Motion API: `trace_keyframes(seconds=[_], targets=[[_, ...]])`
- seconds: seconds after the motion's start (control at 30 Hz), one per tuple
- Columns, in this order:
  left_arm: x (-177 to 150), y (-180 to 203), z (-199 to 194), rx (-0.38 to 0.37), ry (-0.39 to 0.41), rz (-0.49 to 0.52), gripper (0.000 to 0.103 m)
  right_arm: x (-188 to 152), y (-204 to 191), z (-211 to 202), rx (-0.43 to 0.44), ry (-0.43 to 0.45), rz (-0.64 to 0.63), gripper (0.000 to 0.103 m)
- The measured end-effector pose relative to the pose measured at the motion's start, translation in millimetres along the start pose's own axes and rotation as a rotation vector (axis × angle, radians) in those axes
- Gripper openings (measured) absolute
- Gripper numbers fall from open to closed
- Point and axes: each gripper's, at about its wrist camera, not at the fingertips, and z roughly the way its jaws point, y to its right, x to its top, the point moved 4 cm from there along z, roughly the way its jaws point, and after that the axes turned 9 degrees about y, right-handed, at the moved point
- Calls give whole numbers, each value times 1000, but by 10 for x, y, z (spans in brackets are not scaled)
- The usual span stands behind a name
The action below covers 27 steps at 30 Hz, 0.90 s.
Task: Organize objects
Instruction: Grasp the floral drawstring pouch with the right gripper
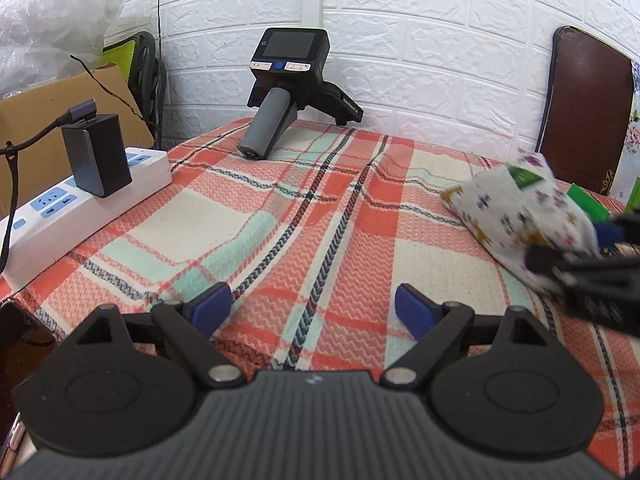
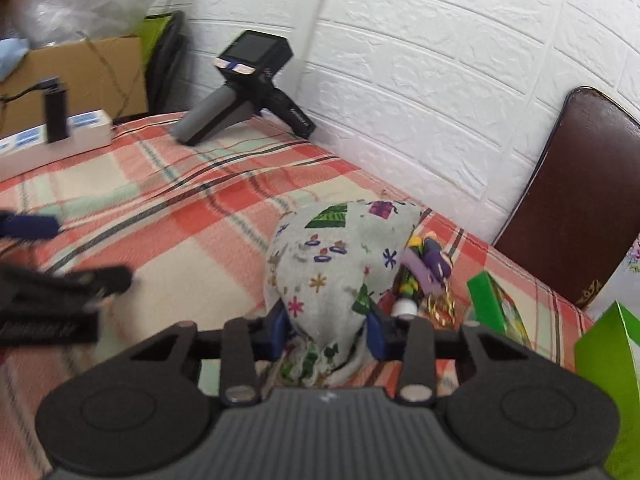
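A: Where do the tongs stand?

B: The right gripper (image 2: 330,330) is clamped on the pouch (image 2: 340,264), its blue pads pinching the gathered cloth low down. The left gripper (image 1: 314,312) is spread wide with nothing between its pads, over bare tablecloth (image 1: 224,216).

A: And the pouch itself?

B: Toward the right side of the table, near the wall, with small toys (image 2: 424,268) just beside it and a green box (image 2: 496,304) a little further right. Whether it rests on the cloth or is lifted, I cannot tell.

A: So which step?

B: I judge a carry or a reposition of the pouch. Next calls for a firm hold, since soft cloth may slip, and a steady move to its place; the free gripper could hold the mouth open.
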Motion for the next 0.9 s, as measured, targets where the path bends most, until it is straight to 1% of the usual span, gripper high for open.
trace_keyframes(seconds=[0.2, 0.3, 0.37, 0.4, 0.47, 0.5, 0.53, 0.6, 0.7, 0.77, 0.8, 0.83, 0.9], targets=[[0, 22, -4, 4, -5, 16, 91, -446, 71, -855, 75, 18, -18, 36], [-5, 32, -4, 6, -8, 25, 91, -672, 168, -1302, 93, 14, -17, 37], [-7, 41, -4, 7, -10, 32, 93, -810, 215, -1561, 78, 10, -27, 38], [-8, 46, -2, 4, -13, 36, 94, -869, 234, -1665, 63, 8, -35, 40], [-5, 57, 15, -5, -20, 43, 96, -971, 279, -1861, 16, 16, -26, 48], [-4, 63, 21, -8, -26, 48, 97, -1008, 310, -1948, -3, 25, 3, 56], [-3, 75, 23, -11, -32, 56, 97, -1043, 340, -2020, -14, 30, 37, 60], [9, 102, 16, -14, -42, 73, 97, -1134, 388, -2122, -32, 29, 103, 62], [45, 167, -21, -30, -69, 91, 96, -1271, 455, -2175, -34, 12, 188, 62], [87, 237, -74, -87, -99, 53, 96, -1330, 482, -2189, -26, 6, 244, 62], [117, 294, -114, -129, -109, 27, 96, -1337, 501, -2183, -18, 5, 272, 62], [146, 369, -159, -183, -118, 4, 96, -1364, 497, -2188, -11, 2, 306, 62], [198, 557, -254, -320, -139, -36, 96, -1373, 503, -2160, 4, -3, 350, 62]])
